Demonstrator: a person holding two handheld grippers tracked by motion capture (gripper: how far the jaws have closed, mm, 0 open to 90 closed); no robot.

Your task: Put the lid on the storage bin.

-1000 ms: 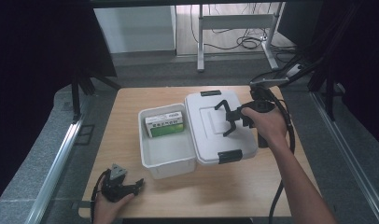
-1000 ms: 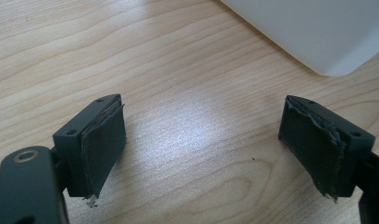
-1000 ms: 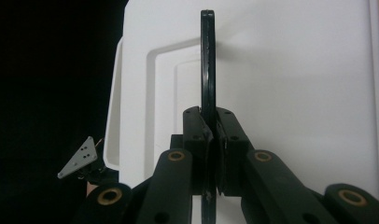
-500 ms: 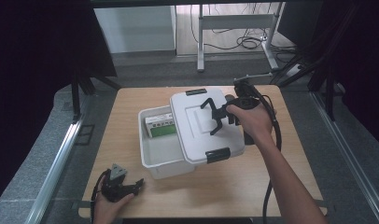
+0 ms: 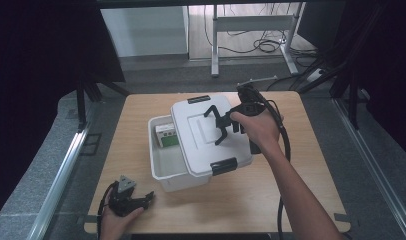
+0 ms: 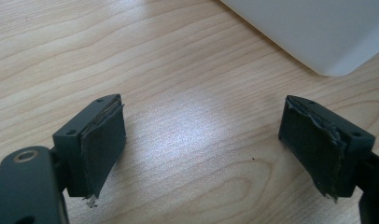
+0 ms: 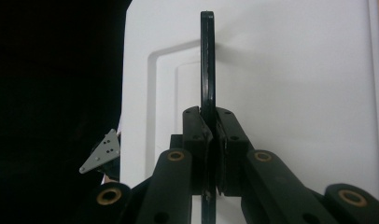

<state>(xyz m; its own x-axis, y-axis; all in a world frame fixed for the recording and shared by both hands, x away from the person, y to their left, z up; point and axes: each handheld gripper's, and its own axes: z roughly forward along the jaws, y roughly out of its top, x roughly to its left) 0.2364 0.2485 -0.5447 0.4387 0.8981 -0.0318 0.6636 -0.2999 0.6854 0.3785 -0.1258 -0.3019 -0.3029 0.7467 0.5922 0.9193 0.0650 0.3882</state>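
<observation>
Lid [image 5: 206,132] carried by its handle [image 7: 207,60] in pinching right gripper [image 5: 217,125], partly over centre-frame box [image 5: 163,162], not seated; left gripper [image 6: 204,154] spread, idle lower left.

Both arms are bare to the elbow, with no sleeves. The left claw [image 5: 141,200] is black, topped by a grey three-cornered plate with small holes, and a thin black cable loops from it. Its two jaws are blocky black pieces faced with dark rubber pads [image 6: 101,144], frayed along their edges, each block showing small screws. The right claw [image 7: 209,140] is black too, its linkage arms joined by brass-ringed pivots, with a thick black cable [image 5: 286,150] trailing behind.
</observation>
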